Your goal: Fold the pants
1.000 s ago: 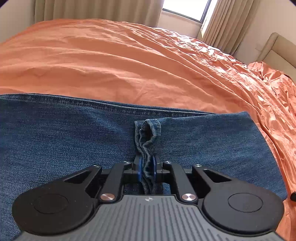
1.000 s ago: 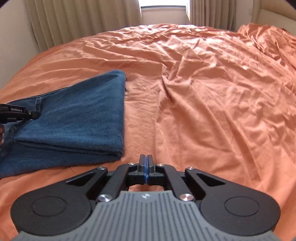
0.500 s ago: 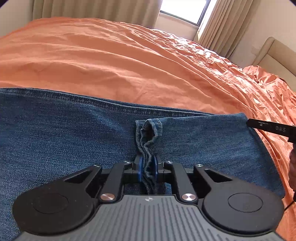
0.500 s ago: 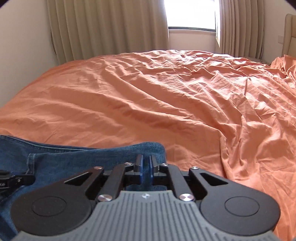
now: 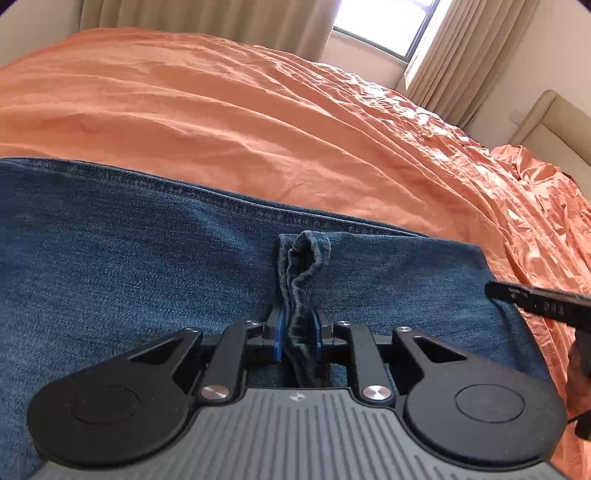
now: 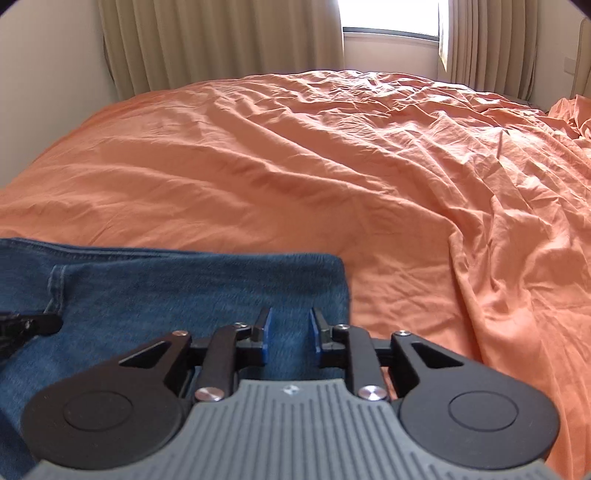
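Note:
The blue denim pants lie folded on the orange bed sheet. My left gripper is shut on a bunched ridge of the pants' near edge. The right gripper shows as a black finger at the right of the left wrist view, over the pants' right end. In the right wrist view the pants fill the lower left. My right gripper is open, its blue pads apart just above the denim near the pants' right edge. The left gripper's tip shows at the far left.
The wrinkled orange sheet covers the whole bed beyond the pants. Beige curtains and a bright window stand behind the bed. A beige headboard is at the right.
My right gripper has moved left over the pants' right end and its jaws have opened. The left gripper keeps its grip on the denim ridge and has barely moved.

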Available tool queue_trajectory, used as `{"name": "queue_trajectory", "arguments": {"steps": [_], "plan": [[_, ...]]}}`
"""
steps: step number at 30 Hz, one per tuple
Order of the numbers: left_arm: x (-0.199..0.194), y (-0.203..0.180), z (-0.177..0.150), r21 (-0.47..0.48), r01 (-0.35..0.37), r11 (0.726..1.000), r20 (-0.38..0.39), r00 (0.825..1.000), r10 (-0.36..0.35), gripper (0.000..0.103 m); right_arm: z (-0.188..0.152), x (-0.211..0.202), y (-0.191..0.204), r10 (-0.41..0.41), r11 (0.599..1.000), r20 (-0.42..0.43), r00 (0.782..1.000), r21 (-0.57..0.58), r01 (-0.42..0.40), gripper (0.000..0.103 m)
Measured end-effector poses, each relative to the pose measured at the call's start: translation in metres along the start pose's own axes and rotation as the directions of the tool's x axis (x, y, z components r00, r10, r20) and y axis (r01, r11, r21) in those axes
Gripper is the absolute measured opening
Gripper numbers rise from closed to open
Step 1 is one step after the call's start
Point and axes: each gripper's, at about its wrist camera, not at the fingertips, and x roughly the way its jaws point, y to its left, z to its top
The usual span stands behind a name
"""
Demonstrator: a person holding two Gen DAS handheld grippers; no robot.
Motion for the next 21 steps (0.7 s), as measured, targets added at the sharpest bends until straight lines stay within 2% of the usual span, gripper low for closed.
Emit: {"name": "queue_trajectory", "arguments": {"steps": [3,6,11,14,17,19,21], "plan": [[-0.021,-0.006,-0.006,0.006,-0.021,1.000,0.017,1.000,0.021,0.026,-0.024,-0.037,0.008,0.010,0.999,0.032,0.999,-0.033,-0.009,0.019],[-0.041,-0.012,-0.015,0.036,-0.042,0.998,0.016,0.999,0.042,0.029,-0.046,-0.064,0.012,0.023,0.999,0.026,0.999,-0.034,-0.022,0.021],[-0.073,-0.008,-0.028,0.043,-0.061,0.997,0.019,0.998,0.061,0.030,-0.078,-0.067,0.021,-0.001,0.996,-0.049,0.999,-0.085,-0.003,0.020],[-0.094,0.005,-0.028,0.006,-0.092,0.996,0.019,0.996,0.091,0.030,-0.073,-0.060,0.020,-0.016,0.999,-0.093,0.995,-0.050,0.011,0.020],[-0.121,0.023,-0.027,-0.042,-0.124,0.991,0.060,0.990,0.126,0.030,-0.058,-0.064,0.032,-0.055,0.995,-0.113,0.992,-0.089,0.045,0.021],[-0.144,0.042,-0.027,-0.101,-0.156,0.983,0.129,0.977,0.169,0.031,-0.051,-0.072,0.045,-0.049,0.991,-0.100,0.994,-0.132,0.036,0.021],[-0.166,0.063,-0.030,-0.182,-0.183,0.966,0.202,0.955,0.219,0.034,-0.045,-0.080,0.062,-0.034,0.985,-0.087,0.996,-0.173,0.018,0.021]]}}
